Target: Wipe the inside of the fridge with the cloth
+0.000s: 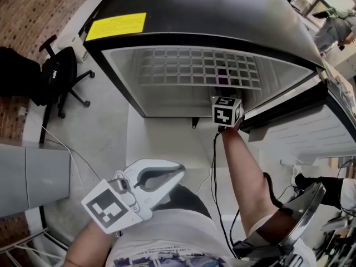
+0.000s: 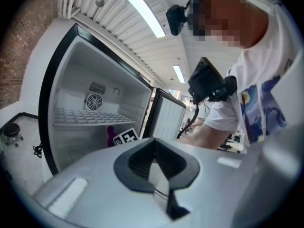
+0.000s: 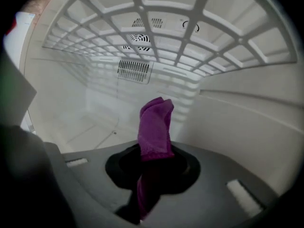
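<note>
The fridge (image 1: 222, 15) stands open, with a white inside and a wire shelf (image 1: 200, 68). My right gripper (image 3: 154, 161) is under that shelf (image 3: 142, 27), shut on a purple cloth (image 3: 156, 125) that sticks up from its jaws; whether the cloth touches a wall cannot be told. In the head view only its marker cube (image 1: 227, 111) shows at the fridge opening. The left gripper view shows the cloth (image 2: 110, 136) below the shelf. My left gripper (image 1: 179, 171) hangs low near my body, outside the fridge, shut and empty.
The fridge door (image 1: 311, 132) swings open to the right. A fan vent (image 3: 134, 70) sits on the back wall. A black office chair (image 1: 61, 77) stands left of the fridge, and cables trail on the floor (image 1: 61, 146). A yellow label (image 1: 115, 25) lies on the fridge top.
</note>
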`<state>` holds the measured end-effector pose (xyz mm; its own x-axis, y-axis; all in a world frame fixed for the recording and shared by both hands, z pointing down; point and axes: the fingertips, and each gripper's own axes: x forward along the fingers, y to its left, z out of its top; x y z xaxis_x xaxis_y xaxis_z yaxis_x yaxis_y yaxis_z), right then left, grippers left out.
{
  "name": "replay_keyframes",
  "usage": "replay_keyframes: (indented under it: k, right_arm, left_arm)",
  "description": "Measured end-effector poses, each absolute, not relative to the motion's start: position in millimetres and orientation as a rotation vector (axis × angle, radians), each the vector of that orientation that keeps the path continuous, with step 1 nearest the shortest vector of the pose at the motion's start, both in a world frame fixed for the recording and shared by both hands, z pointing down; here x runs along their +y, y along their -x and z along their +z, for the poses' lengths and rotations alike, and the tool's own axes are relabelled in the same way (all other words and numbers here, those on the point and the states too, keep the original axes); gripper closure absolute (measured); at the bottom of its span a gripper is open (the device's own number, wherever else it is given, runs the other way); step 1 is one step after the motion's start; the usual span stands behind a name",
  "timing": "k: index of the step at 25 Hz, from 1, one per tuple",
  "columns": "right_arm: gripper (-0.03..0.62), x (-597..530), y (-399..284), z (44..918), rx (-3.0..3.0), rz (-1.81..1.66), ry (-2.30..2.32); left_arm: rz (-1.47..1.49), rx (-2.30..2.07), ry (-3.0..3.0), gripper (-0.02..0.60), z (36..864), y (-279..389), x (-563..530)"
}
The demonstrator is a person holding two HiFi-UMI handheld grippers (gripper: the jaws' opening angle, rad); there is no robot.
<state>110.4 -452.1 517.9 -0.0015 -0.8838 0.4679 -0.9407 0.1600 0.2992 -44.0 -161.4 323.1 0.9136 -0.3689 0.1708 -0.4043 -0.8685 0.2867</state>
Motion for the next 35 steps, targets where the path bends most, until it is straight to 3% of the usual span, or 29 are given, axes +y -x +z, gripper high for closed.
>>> replay_keyframes:
  k: [16, 35]
  right_arm:
    - [0.540, -455.8, -58.0, 553.2, -1.972, 0.237, -1.598]
    - [0.540, -450.5, 57.6, 553.7, -2.161, 0.279, -1.402]
  left_arm:
    - [0.167, -0.635, -2.723, 0.575, 325.1, 61.8, -168.3]
    - [0.164, -0.797, -2.671, 0.575, 326.0, 101.3, -156.7]
